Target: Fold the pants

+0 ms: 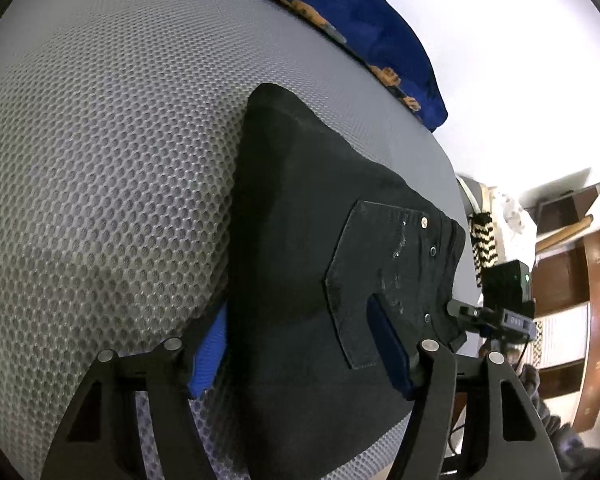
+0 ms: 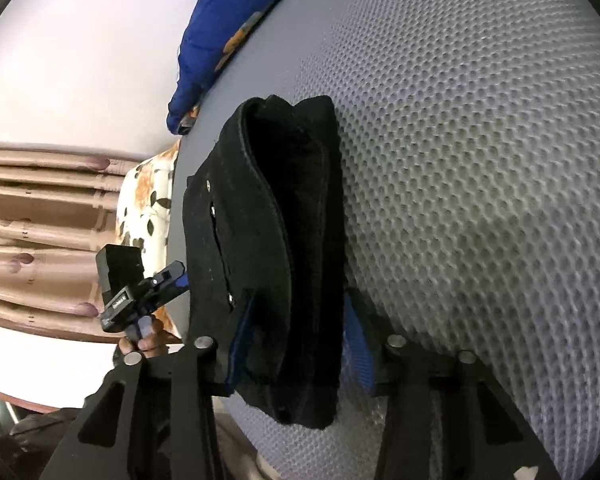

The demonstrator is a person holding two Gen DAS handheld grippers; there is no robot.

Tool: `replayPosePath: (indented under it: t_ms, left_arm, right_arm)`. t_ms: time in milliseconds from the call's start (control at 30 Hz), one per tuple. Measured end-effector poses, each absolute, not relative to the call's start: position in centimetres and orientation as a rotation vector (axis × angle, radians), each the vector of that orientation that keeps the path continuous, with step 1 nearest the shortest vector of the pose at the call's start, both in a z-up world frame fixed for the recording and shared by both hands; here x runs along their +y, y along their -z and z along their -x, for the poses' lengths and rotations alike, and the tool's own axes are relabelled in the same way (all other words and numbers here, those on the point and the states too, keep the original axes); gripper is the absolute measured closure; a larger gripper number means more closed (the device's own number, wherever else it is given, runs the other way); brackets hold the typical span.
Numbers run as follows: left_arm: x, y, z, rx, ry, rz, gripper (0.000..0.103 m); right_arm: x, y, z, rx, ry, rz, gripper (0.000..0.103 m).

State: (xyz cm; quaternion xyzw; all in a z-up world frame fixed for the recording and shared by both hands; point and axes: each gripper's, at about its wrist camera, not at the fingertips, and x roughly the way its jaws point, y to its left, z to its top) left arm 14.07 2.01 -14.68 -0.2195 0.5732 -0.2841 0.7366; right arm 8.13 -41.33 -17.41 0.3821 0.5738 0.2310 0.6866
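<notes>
Black pants (image 1: 300, 248), folded into a thick bundle, lie on a grey mesh mattress (image 1: 100, 184) close to its edge; all places below are given relative to the pants.

Left wrist view, nearest first: the left gripper (image 1: 300, 360) straddles the near end of the pants. One blue pad (image 1: 210, 352) lies against the bundle's side that faces the open mattress, and the other pad (image 1: 388, 344) rests on top of the fabric, at the lower corner of the back pocket (image 1: 384, 280). The folded cloth fills the gap between the jaws, so the left gripper grips the pants. Just beyond the pocket side, at the mattress edge, appears the right gripper (image 1: 460, 312), seen from its side, with its camera block above it.

Right wrist view, nearest first: the right gripper (image 2: 296, 340) clamps the other end of the pants. Its two blue pads (image 2: 240, 344) press both faces of the layered fold, which hangs slightly over the mattress edge. To the pants' outer side the left gripper (image 2: 172, 280) touches the waistband corner, held by a hand (image 2: 144, 340).

Farther off, beyond the pants' far end, a blue blanket (image 1: 380, 40) with an orange pattern lies along the mattress edge below a white wall (image 1: 520, 60). A flowered cloth (image 2: 148, 204) hangs just beside the mattress edge.
</notes>
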Motion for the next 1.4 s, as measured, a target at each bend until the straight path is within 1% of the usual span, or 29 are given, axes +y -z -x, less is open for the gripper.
replayPosePath:
  t_ms: [367,433,500,667,767,833,867,900,1000,1167,1400]
  left_arm:
    - [-0.6,15.0,-15.1,1.274,0.664,0.472,0.036]
    - [-0.7,15.1,-15.1,1.262,0.682,0.474,0.036]
    - [-0.5,15.1,-14.9,1.249,0.696,0.471,0.036]
    - [-0.2,15.1,-14.4,1.222,0.704,0.436,0.039]
    - [0.5,15.2,-14.6,1.224,0.713,0.483,0.039]
    - [1.2,15.5,-14.9,1.238,0.691,0.513,0.048]
    - [1.4,15.6,-15.0,1.247,0.672,0.507,0.058]
    - [1.6,15.6,-15.0,1.254,0.662,0.501,0.064]
    - [1.8,15.8,-15.1,1.264,0.648,0.5,0.067]
    - [0.2,14.8,-14.6,1.25,0.588,0.375,0.069]
    - [-2.5,13.6,-13.9,1.221,0.512,0.203,0.072]
  right_arm:
    - [-40.3,18.3,-9.4,1.296,-0.563,-0.902,0.064]
    - [-40.2,18.3,-9.5,1.29,-0.56,-0.909,0.064]
    - [-40.3,18.4,-9.3,1.286,-0.552,-0.91,0.068]
    - [-40.6,18.4,-9.0,1.279,-0.541,-0.92,0.069]
    - [-40.6,18.4,-8.8,1.274,-0.537,-0.922,0.069]
    - [-40.6,18.3,-8.8,1.274,-0.53,-0.929,0.07]
    - [-40.6,18.3,-8.7,1.273,-0.524,-0.93,0.07]
    - [-40.4,18.2,-8.7,1.269,-0.521,-0.923,0.07]
    - [-40.1,18.0,-8.5,1.261,-0.507,-0.914,0.069]
    - [-39.4,17.6,-8.4,1.25,-0.485,-0.897,0.069]
    - [-37.4,16.2,-8.5,1.248,-0.411,-0.799,0.071]
